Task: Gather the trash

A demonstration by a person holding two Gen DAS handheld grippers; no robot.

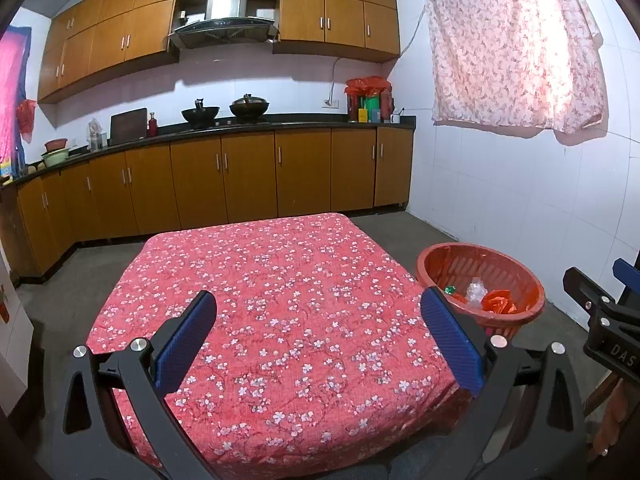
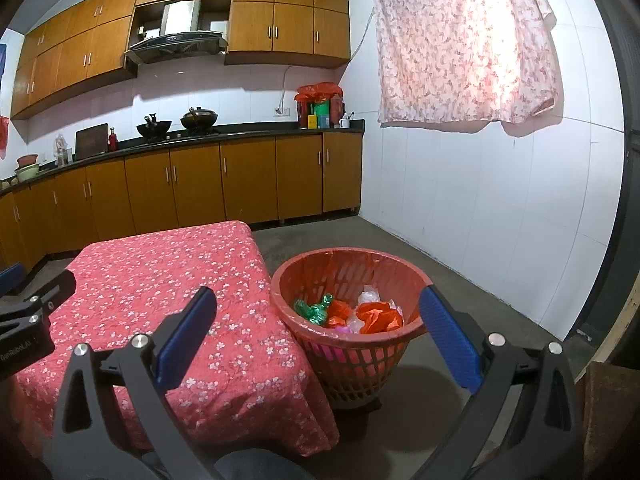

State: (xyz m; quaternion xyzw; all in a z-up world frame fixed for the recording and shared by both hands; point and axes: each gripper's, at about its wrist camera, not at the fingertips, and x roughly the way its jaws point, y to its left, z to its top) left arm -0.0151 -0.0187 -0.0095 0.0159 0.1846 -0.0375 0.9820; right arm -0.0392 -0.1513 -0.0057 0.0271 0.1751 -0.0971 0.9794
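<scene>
A red plastic basket (image 2: 316,340) stands on the floor at the table's right side, also in the left wrist view (image 1: 432,276). It holds crumpled trash: a green wrapper (image 2: 314,308), an orange wrapper (image 2: 378,316) and clear plastic (image 2: 368,295). My left gripper (image 1: 318,320) is open and empty above the table covered with a red floral cloth (image 1: 272,280). My right gripper (image 2: 318,320) is open and empty, hovering near the basket's rim and the table's right edge (image 2: 240,320).
Wooden kitchen cabinets (image 1: 240,176) with a dark counter, woks and a hood line the back wall. A white tiled wall (image 2: 500,208) with a floral curtain (image 2: 464,40) is on the right. Grey concrete floor (image 2: 460,280) surrounds the table.
</scene>
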